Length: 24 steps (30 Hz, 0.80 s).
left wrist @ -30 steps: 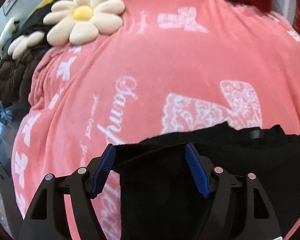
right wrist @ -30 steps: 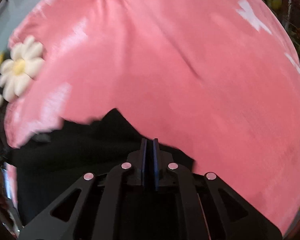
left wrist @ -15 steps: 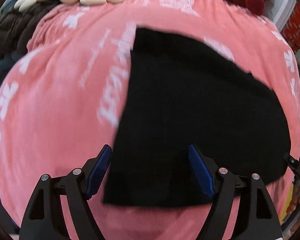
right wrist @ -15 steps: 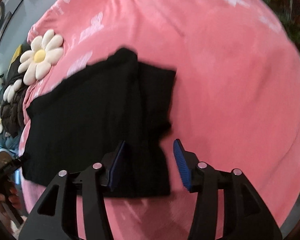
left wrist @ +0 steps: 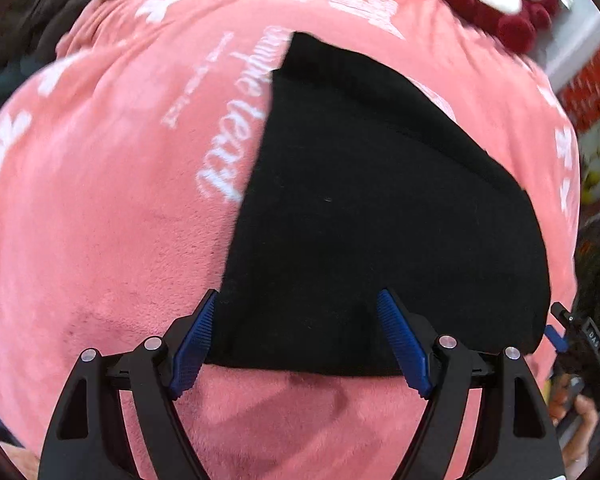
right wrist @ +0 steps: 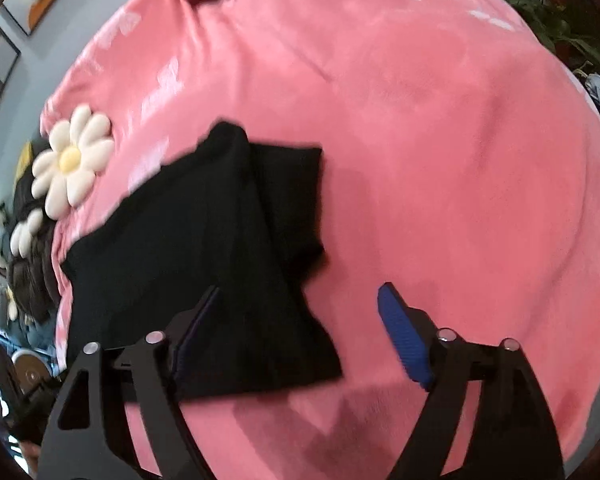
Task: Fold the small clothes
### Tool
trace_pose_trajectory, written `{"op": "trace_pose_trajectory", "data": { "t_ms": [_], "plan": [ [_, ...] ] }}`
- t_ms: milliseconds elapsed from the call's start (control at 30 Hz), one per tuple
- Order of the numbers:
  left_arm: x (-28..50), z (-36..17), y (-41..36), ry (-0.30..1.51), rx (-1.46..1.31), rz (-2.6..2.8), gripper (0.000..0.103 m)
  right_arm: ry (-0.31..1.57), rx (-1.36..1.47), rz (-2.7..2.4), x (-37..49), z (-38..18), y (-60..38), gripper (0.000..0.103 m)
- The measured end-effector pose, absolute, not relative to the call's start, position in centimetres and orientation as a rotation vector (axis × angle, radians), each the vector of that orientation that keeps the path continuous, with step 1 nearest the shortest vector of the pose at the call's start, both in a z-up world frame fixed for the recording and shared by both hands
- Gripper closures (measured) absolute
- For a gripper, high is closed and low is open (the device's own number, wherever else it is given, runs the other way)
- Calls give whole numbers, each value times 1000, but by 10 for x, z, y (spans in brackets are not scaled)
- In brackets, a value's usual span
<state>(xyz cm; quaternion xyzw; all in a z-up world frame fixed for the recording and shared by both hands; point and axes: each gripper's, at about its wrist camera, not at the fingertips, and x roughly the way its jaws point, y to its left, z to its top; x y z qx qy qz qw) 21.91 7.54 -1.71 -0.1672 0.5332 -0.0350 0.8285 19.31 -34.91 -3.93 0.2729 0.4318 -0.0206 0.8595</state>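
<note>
Lying flat now on the pink blanket (left wrist: 100,240), the black cloth (left wrist: 360,220), folded over, no longer bunched up close under the cameras as a second ago. Pinched shut back then, the right gripper (right wrist: 300,332); spread wide now, holding nothing, up above the cloth's right corner. Wide apart too, the left gripper (left wrist: 296,336), empty, over the cloth's near edge. Lots of bare pink to the right of the cloth in the right view. Far off at the blanket's edge, a daisy pillow (right wrist: 72,160) and a dark red plush toy (left wrist: 508,4).
</note>
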Motion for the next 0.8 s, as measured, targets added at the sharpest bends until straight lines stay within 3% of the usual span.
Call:
{"op": "trace_pose_trajectory", "data": {
  "t_ms": [100,167,233,300,333,367,400,433,633,733,800],
  "plan": [
    [223,-29,88,1126,-451,-77,26,963,610,-5,217,-55,-349,20],
    [223,-30,92,1099,-503,-86,19,995,637,9,230,-68,-347,18],
    [226,-29,88,1100,-503,-69,19,966,601,19,235,-65,-339,21],
    [227,-27,82,1102,-476,-85,21,974,586,70,236,-61,-332,71],
    [227,-26,78,1099,-454,-98,43,979,608,104,237,-59,-332,81],
    [228,-24,73,1104,-431,-119,74,973,607,113,235,-52,-332,85],
    [231,-23,71,1124,-427,-151,92,959,596,128,233,-44,-331,86],
    [231,-22,71,1140,-467,-194,96,947,591,141,229,-35,-332,87],
    [210,38,76,1127,-484,-316,97,973,535,161,191,13,-348,87],
    [187,44,68,1195,-429,-365,97,1099,489,120,160,-12,-360,87],
    [174,25,54,1271,-368,-348,96,1198,479,114,151,-44,-362,82]
  ]
}}
